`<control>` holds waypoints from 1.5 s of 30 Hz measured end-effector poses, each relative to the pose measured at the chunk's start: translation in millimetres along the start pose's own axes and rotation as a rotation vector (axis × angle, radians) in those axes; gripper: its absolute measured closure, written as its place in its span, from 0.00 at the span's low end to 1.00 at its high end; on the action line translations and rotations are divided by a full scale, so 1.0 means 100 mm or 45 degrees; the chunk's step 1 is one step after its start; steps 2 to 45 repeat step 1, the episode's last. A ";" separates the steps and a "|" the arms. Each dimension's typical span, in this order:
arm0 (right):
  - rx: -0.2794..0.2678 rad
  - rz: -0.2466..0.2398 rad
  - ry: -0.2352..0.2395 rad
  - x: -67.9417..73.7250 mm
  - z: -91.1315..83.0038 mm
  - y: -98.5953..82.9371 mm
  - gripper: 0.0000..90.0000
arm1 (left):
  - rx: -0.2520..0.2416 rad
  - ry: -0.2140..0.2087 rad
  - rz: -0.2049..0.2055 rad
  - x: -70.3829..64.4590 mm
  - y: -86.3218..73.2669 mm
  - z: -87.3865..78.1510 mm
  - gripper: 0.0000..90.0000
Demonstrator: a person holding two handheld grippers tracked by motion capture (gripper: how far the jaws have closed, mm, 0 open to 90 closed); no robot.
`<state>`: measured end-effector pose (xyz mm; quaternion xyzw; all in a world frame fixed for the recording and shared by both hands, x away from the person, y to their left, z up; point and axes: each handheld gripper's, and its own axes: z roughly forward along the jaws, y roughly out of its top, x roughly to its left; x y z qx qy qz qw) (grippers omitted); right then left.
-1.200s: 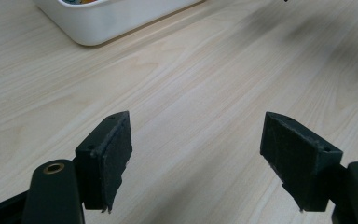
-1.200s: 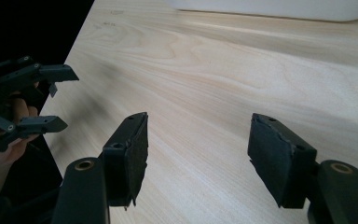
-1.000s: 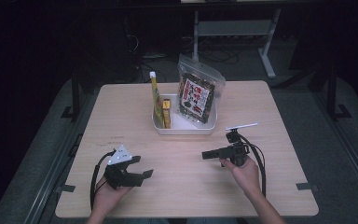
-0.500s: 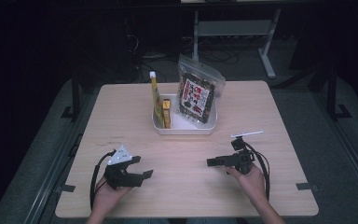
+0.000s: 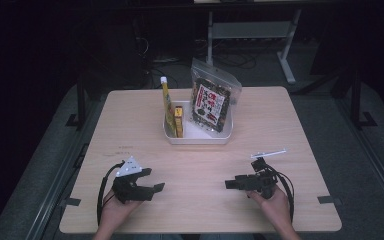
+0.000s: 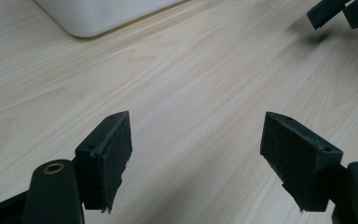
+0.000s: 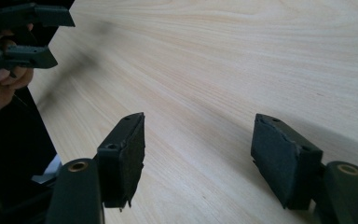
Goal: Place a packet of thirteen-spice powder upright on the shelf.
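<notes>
The right gripper (image 5: 235,184) has drawn nearer, jaws spread, empty.

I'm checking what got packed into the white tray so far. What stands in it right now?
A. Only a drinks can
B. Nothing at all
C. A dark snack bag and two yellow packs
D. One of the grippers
C: in the high view the white tray holds a dark snack bag leaning at its right and two yellow packs at its left, while both grippers sit on the table nearer the person, apart from it.
</notes>
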<state>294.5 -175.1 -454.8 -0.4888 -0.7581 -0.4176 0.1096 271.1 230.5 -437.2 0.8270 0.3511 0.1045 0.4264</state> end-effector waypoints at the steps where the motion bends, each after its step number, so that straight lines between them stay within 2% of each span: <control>1: -0.006 -0.015 0.001 0.00 0.00 -0.01 0.37 | 0.000 0.000 0.000 0.00 0.00 0.00 0.27; 45: -0.006 -0.015 0.001 0.00 0.00 -0.01 0.37 | 0.000 0.000 0.000 0.00 0.00 0.00 0.27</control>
